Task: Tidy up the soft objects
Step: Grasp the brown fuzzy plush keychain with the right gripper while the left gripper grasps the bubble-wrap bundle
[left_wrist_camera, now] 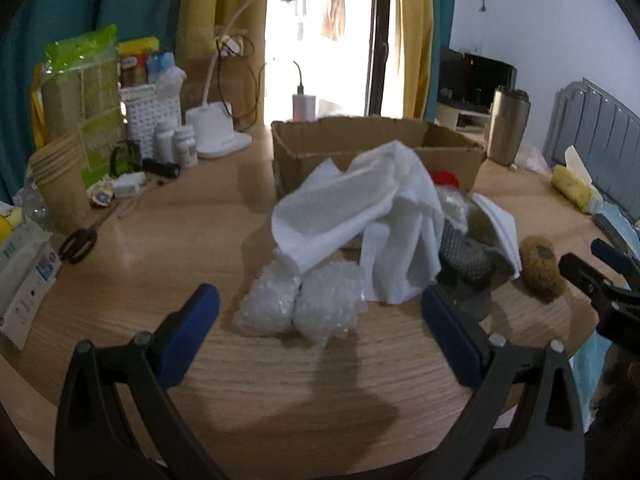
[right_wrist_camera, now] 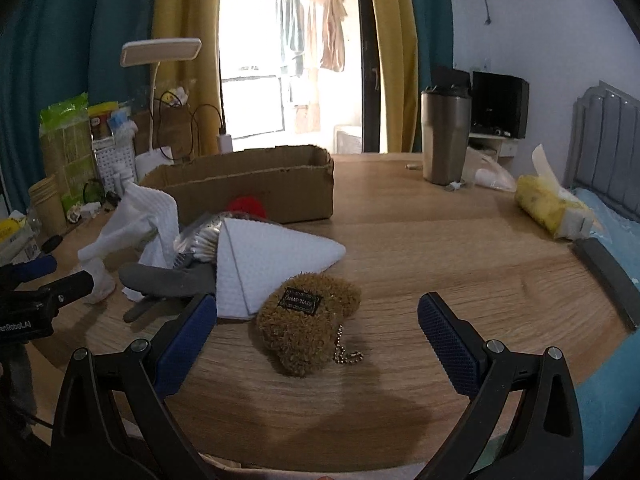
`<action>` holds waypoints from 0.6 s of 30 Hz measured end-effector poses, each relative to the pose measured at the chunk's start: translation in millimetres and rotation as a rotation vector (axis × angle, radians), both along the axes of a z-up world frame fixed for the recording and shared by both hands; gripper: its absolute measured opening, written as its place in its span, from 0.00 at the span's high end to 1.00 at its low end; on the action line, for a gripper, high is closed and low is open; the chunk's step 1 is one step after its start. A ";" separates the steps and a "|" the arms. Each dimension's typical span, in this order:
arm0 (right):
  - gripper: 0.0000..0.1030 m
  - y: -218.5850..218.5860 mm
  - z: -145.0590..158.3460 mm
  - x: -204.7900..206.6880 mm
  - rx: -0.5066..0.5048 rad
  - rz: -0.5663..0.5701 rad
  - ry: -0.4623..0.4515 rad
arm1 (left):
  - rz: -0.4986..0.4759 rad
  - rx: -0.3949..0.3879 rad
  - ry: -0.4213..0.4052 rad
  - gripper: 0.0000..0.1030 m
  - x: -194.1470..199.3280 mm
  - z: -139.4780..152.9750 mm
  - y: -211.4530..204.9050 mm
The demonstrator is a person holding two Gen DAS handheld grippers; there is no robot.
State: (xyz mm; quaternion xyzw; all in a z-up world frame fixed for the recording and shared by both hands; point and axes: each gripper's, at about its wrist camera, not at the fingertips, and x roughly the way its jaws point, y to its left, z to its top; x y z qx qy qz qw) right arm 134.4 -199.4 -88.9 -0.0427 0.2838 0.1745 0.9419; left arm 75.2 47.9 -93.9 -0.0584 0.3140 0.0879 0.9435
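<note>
A pile of soft things lies on the wooden table (left_wrist_camera: 132, 280) before an open cardboard box (left_wrist_camera: 360, 140). A crumpled white cloth (left_wrist_camera: 360, 208) drapes over it, with two bubble-wrap bundles (left_wrist_camera: 304, 304) in front and a grey item (left_wrist_camera: 464, 256) beside. A brown fuzzy pouch (right_wrist_camera: 308, 320) with a ball chain lies next to a folded white cloth (right_wrist_camera: 264, 264); it also shows in the left wrist view (left_wrist_camera: 540, 264). My left gripper (left_wrist_camera: 320, 344) is open and empty just short of the bubble wrap. My right gripper (right_wrist_camera: 312, 344) is open and empty, straddling the pouch.
Paper cups (left_wrist_camera: 60, 184), bottles (left_wrist_camera: 176, 144), scissors (left_wrist_camera: 80, 240), a lamp base (left_wrist_camera: 216, 128) and boxes crowd the table's left. A steel tumbler (right_wrist_camera: 444, 136) and a yellow tissue pack (right_wrist_camera: 552, 208) stand at right. A red item (right_wrist_camera: 246, 206) lies by the box.
</note>
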 end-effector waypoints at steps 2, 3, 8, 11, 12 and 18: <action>0.01 0.2 -4.1 5.7 0.001 -0.002 0.020 | -0.012 -0.014 0.020 0.12 4.8 -3.6 1.7; 0.01 0.6 -5.7 8.1 0.004 -0.005 0.029 | -0.016 -0.025 0.036 0.15 7.8 -5.8 3.2; 0.01 -0.9 -17.6 24.1 0.026 -0.028 0.114 | 0.001 -0.070 0.082 0.20 17.3 -14.3 14.7; 0.01 0.0 -19.7 29.8 0.036 -0.021 0.137 | 0.008 -0.081 0.098 0.26 20.7 -17.7 18.4; 0.03 1.1 -20.2 30.8 0.037 -0.014 0.140 | 0.009 -0.083 0.101 0.27 21.6 -18.5 18.7; 0.24 5.0 -26.4 34.5 0.028 0.012 0.171 | -0.001 -0.084 0.116 0.39 25.2 -22.2 19.4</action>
